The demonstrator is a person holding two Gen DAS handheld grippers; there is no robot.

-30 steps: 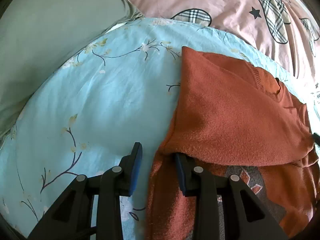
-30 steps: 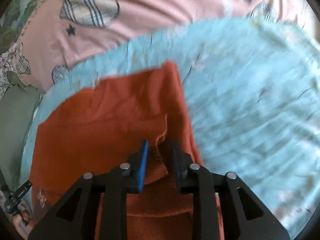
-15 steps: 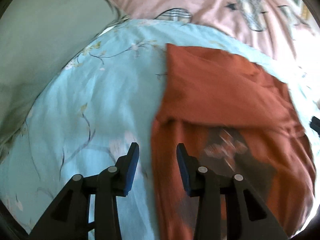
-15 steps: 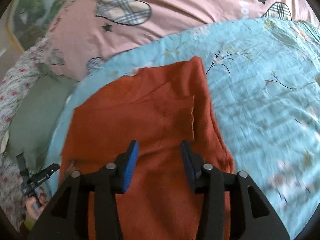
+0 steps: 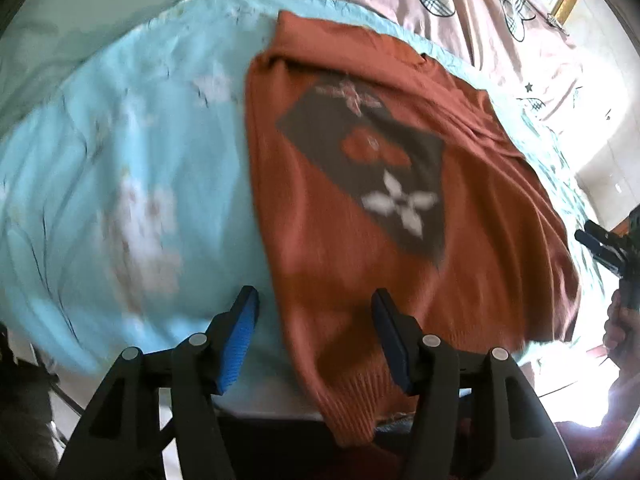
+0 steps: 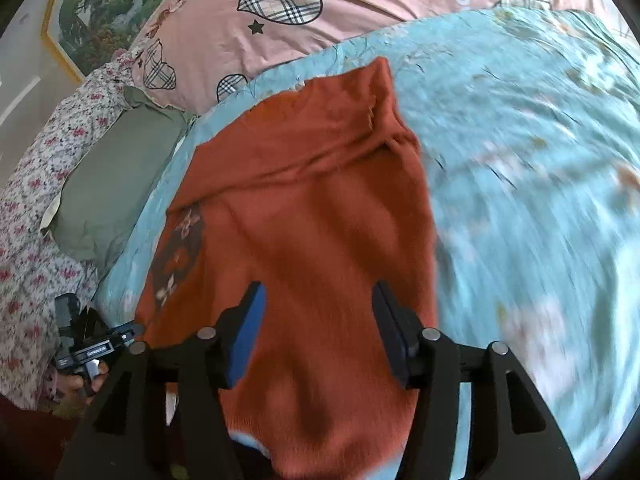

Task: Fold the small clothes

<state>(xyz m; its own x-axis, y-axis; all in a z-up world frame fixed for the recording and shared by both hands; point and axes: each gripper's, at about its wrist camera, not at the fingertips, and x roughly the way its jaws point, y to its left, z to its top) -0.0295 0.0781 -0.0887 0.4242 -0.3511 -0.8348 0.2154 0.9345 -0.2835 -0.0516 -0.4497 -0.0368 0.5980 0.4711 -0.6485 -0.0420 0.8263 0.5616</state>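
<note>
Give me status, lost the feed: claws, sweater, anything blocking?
Left claw open, holding nothing. Right claw open, holding nothing. Orange sweater lies partly folded on the blue bedspread, hem hanging off the near edge. Nothing on it.

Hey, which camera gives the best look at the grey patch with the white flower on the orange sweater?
The left wrist view. There the grey patch on the orange sweater faces the camera whole, white flower included, though blurred. The right wrist view catches only a narrow sliver of the patch at the sweater's left edge.
</note>
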